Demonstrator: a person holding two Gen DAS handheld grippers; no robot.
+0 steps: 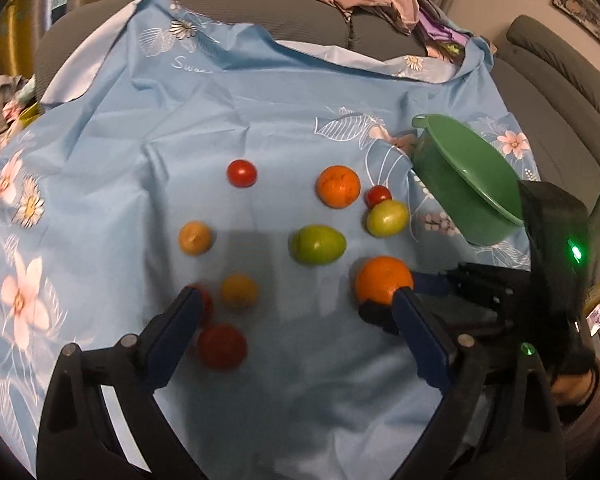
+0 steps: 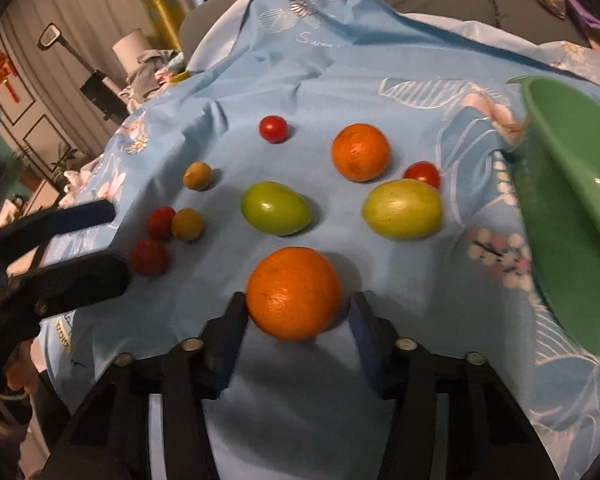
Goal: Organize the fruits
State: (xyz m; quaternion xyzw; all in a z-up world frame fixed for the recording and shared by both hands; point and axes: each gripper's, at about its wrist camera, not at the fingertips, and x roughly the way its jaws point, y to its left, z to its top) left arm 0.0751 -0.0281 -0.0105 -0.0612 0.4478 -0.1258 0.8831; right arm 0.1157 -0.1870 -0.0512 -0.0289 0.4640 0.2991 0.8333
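The right hand-held gripper (image 2: 298, 316) has its jaws apart, and the near orange (image 2: 294, 292) sits between the fingertips. The left pad looks to be touching the peel, while the right pad stands just clear. The fruit lies straight ahead along the fingers, so closing is probably all the grasp needs. The orange is round with no long axis, bright and slightly dimpled, resting on the blue flowered cloth (image 2: 340, 64).

The left hand-held gripper (image 1: 296, 304) hovers wide open over the cloth, holding nothing, near the small red tomatoes (image 1: 222, 346). It is farther from this orange than the right one.

Beyond lie two green oval fruits (image 2: 276, 208), a second orange (image 2: 360, 152), two yellow-brown small fruits (image 2: 198, 176) and more tomatoes, all well apart. To the right, the green bowl (image 2: 572, 184) stands tilted and seemingly empty, likely the destination.
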